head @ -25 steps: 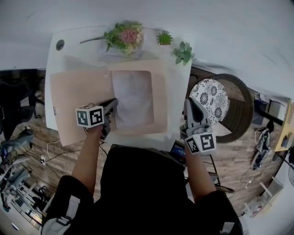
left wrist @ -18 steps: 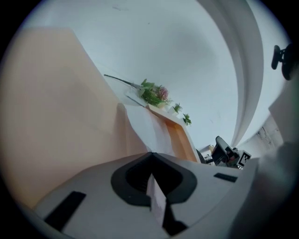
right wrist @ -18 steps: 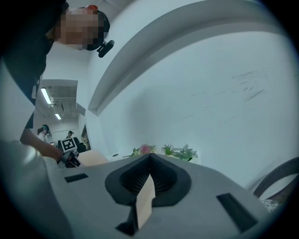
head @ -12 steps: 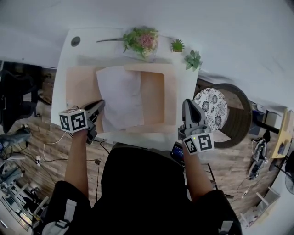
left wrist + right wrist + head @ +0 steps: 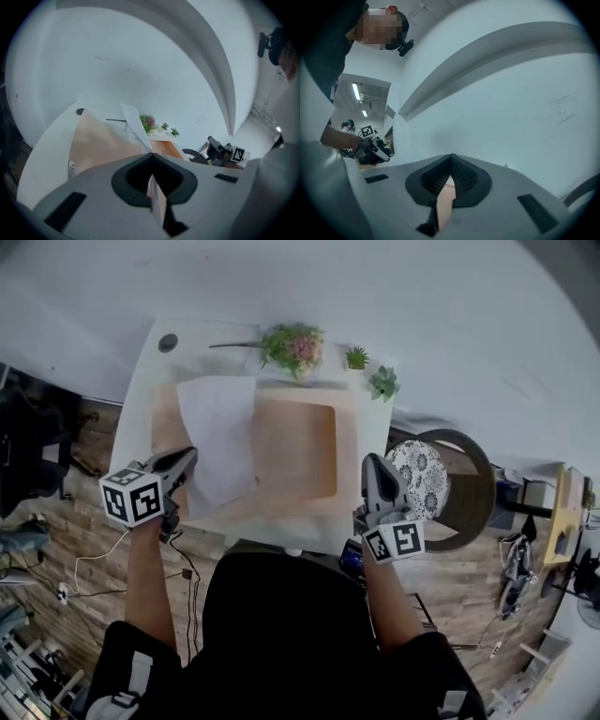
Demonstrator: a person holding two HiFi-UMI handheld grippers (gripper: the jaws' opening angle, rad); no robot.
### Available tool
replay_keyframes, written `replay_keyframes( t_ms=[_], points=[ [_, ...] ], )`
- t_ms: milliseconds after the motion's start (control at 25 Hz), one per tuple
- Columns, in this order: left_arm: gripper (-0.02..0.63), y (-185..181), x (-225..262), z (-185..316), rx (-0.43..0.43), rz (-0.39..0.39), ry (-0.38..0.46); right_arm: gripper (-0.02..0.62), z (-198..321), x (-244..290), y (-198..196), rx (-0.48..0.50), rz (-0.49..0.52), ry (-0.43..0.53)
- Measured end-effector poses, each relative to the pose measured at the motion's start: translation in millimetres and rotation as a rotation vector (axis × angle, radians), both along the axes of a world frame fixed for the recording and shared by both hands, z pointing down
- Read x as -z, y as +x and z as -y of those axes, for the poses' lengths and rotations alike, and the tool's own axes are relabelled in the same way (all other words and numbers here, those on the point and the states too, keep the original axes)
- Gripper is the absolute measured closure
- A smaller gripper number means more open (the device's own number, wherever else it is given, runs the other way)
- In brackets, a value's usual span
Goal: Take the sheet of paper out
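Note:
A white sheet of paper (image 5: 220, 432) sticks out of the left end of a tan envelope (image 5: 295, 451) with a square window, which lies on the white table (image 5: 150, 371). My left gripper (image 5: 187, 457) is shut on the sheet's near left corner. In the left gripper view the sheet (image 5: 133, 124) rises from the closed tips of the left gripper (image 5: 152, 154) over the envelope (image 5: 101, 145). My right gripper (image 5: 368, 463) is shut at the envelope's right edge, and a tan strip shows between the jaws of the right gripper (image 5: 451, 157). Most of the sheet is outside the envelope.
A flower arrangement (image 5: 295, 343) and two small potted succulents (image 5: 356, 357) (image 5: 382, 382) stand along the table's far edge. A round chair with a patterned cushion (image 5: 427, 465) sits right of the table. Wooden floor with cables lies to the left.
The sheet has slid left out of the envelope, so the window now shows tan. My left gripper has moved left and up with it. The right gripper stays at the envelope's right edge.

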State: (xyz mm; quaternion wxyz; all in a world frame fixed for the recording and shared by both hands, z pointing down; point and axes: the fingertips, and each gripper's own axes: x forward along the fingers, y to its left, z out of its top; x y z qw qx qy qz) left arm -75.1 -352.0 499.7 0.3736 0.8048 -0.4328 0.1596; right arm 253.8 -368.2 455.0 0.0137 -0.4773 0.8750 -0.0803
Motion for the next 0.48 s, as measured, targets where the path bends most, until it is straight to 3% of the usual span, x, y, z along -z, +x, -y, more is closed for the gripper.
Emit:
replay_keyframes(
  t_ms=[200, 480],
  points=[
    [0.603, -1, 39, 6, -0.024, 0.071, 0.152, 0.584, -13, 22, 9, -0.012, -0.016, 0.047],
    [0.603, 13, 120, -7, 0.021, 0.064, 0.482, 0.584, -47, 55, 21, 0.004, 0.002, 0.121]
  ],
)
